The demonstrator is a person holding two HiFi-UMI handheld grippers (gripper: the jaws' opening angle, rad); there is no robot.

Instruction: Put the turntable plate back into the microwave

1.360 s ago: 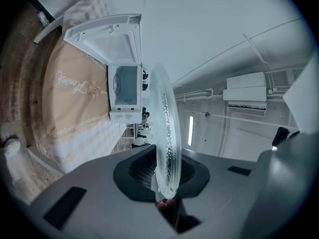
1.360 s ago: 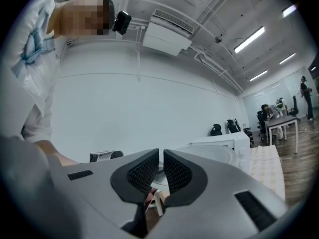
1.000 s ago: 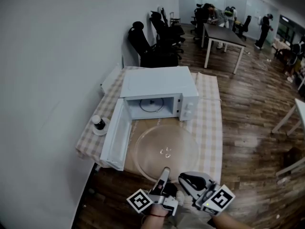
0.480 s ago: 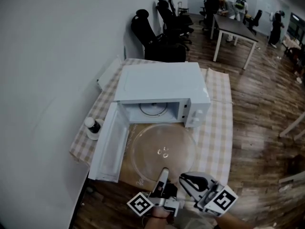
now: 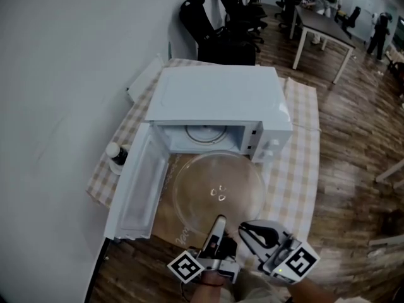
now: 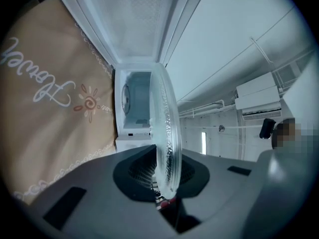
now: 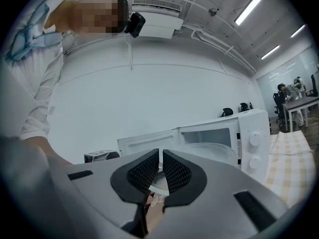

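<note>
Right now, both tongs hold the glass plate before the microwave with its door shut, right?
No: the door stands open, as the head view shows. The left tongs and right tongs do hold the glass plate before the microwave.

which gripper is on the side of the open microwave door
The left gripper. It clamps the turntable plate at the near rim on the side where the microwave door hangs open. The right gripper grips the rim farther from the door.

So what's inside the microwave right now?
Only a roller ring shows on the floor of the microwave; the turntable plate is outside, before the opening. Its top covers the cavity's upper part.
</note>
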